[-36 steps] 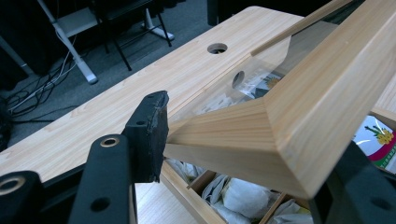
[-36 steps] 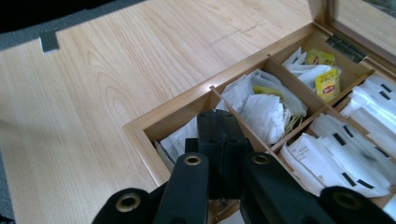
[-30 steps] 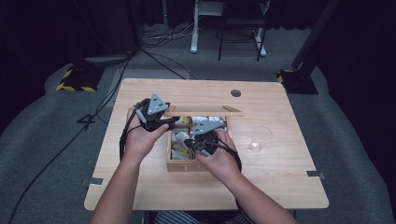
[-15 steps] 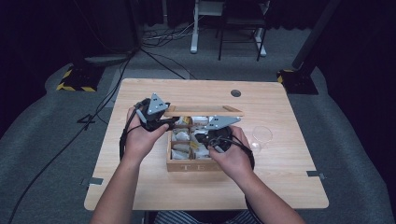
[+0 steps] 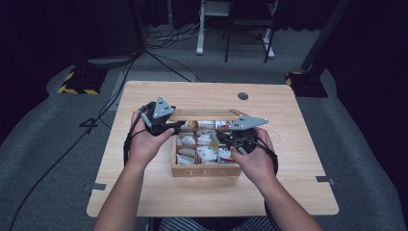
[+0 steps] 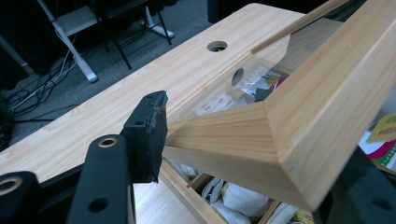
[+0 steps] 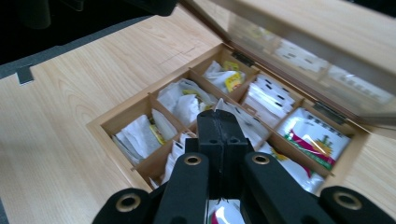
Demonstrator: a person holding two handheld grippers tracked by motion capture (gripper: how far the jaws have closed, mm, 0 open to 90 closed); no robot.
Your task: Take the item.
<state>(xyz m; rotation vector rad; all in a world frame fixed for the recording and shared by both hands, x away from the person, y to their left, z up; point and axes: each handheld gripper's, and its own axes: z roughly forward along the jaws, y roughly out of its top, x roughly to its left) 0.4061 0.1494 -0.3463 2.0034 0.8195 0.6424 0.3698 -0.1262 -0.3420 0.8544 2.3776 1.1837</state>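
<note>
Right gripper (image 7: pixel 223 122): jaws pressed together above the middle of the open tea box (image 5: pixel 206 169); a thin white edge, seemingly of a tea bag (image 7: pixel 217 105), shows at the tips, but whether it is pinched cannot be told; half a second earlier this gripper sat farther left over the box and has since drawn back toward the box's right side, as seen in the high view (image 5: pixel 235 138).

Left gripper (image 6: pixel 148 135): one padded jaw lies against the outer face of the lid's (image 6: pixel 299 116) wooden frame corner; the other jaw is hidden behind the frame, so its grasp cannot be told; its place at the box's rear left corner in the high view (image 5: pixel 166 126) matches the earlier frames.

Lid: one, wood-framed with a clear pane, raised and tilted over the rear of the box; two hinges (image 7: pixel 328 111) join it to the rear wall.

Box: one, lettered TEA on its front, near the centre of the table (image 5: pixel 144 192); compartments (image 7: pixel 140 133) in a grid, six visible in the right gripper view, each filled with packets of white or printed paper.

Table: one, pale wood, with one round hole (image 5: pixel 243 96) near the far edge.
</note>
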